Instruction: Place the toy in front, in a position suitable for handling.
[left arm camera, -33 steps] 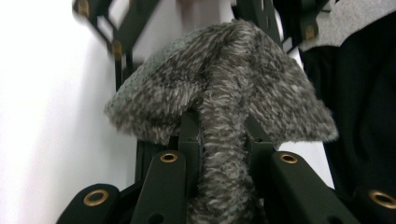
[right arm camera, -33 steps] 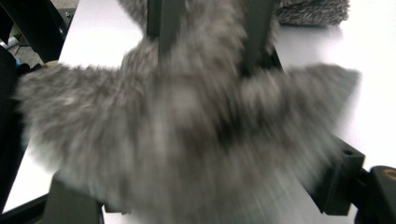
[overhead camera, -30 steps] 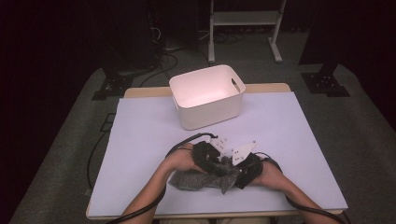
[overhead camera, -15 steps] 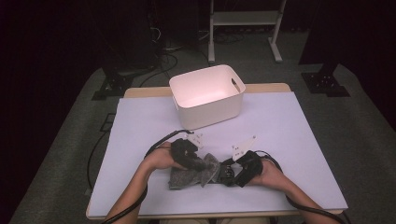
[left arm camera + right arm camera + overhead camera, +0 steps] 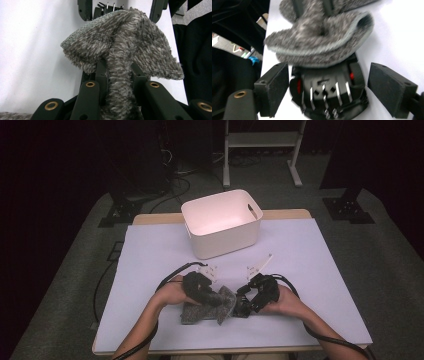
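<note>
Low in the frame, the left gripper (image 5: 220,300) pinches the grey cloth (image 5: 125,50) while the right gripper (image 5: 243,302), jaws just opening wide, holds nothing.

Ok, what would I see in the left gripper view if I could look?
The left gripper has its two black jaws shut on a fuzzy grey cloth, which bunches up above them. Under it lies the white table.

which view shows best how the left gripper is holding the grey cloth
The left gripper view: the left gripper has its jaws shut on a fold of the cloth. The high view shows the cloth small on the table; the right gripper view shows it blurred.
</note>
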